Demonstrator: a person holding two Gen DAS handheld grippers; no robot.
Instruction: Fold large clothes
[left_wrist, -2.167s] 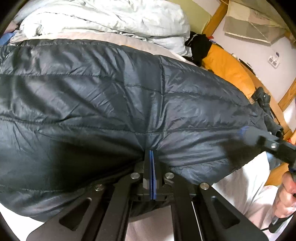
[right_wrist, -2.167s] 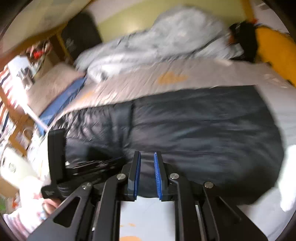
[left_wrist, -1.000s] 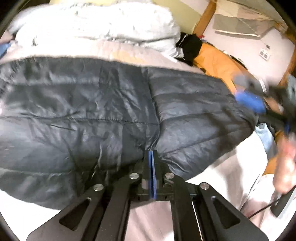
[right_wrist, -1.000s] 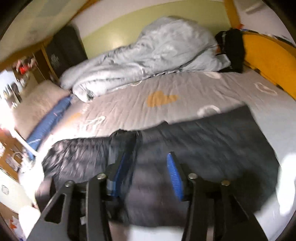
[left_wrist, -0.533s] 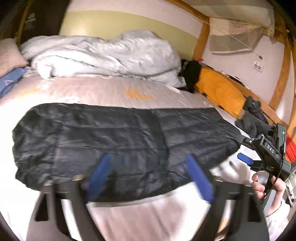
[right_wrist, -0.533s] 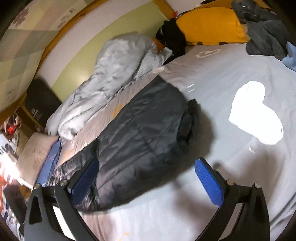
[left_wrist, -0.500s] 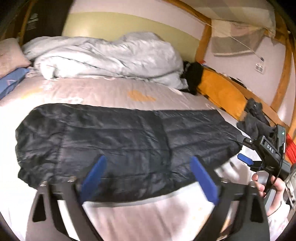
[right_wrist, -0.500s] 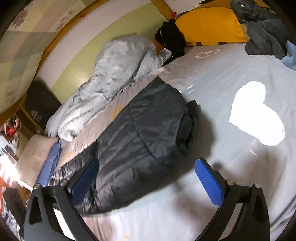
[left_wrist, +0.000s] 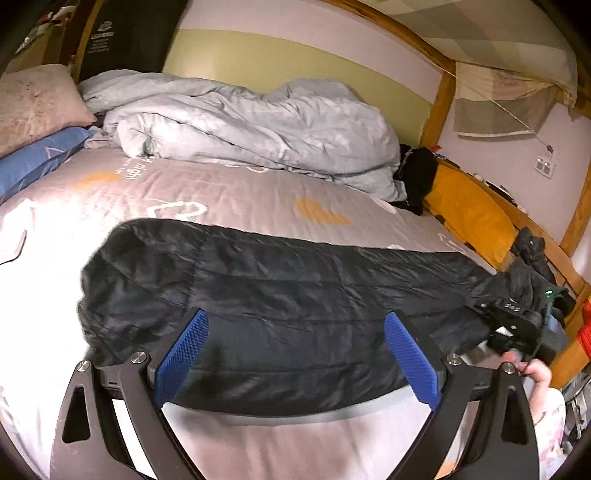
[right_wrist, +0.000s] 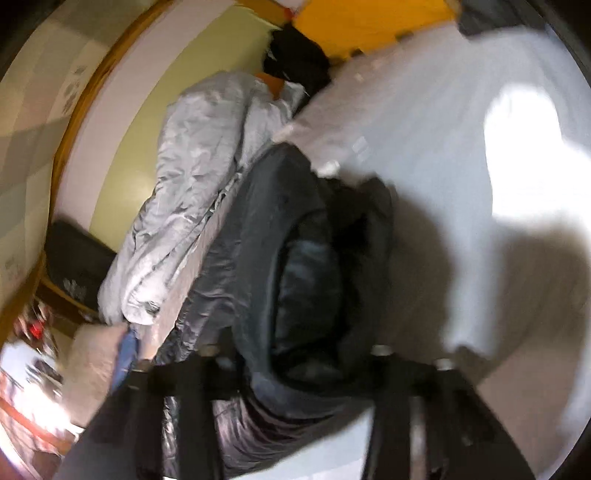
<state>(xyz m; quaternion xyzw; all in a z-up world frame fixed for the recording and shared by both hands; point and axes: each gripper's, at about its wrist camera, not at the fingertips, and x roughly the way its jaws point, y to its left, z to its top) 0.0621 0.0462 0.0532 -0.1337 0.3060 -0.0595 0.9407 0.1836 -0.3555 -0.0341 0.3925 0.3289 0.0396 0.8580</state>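
Observation:
A black quilted jacket (left_wrist: 295, 295) lies in a long band across the bed, left to right. My left gripper (left_wrist: 295, 354) hangs over its near edge, wide open, its blue pads (left_wrist: 181, 354) apart and holding nothing. At the jacket's right end a hand (left_wrist: 532, 369) holds my right gripper (left_wrist: 517, 325). The right wrist view is blurred. There the jacket's bunched end (right_wrist: 306, 277) fills the gap of the right gripper (right_wrist: 295, 343), whose jaws are closing on it. The fabric hides its pads.
A crumpled grey duvet (left_wrist: 240, 125) lies along the far wall. Pillows (left_wrist: 33, 99) are stacked at the left. An orange cushion (left_wrist: 469, 214) and dark clothes (left_wrist: 417, 177) line the wooden bed rail at the right. Grey patterned sheet (left_wrist: 258, 192) shows beyond the jacket.
My left gripper let go of the jacket's near edge, opened wide and drew back and up. My right gripper rolled, sank onto the jacket's right end and closed in on it.

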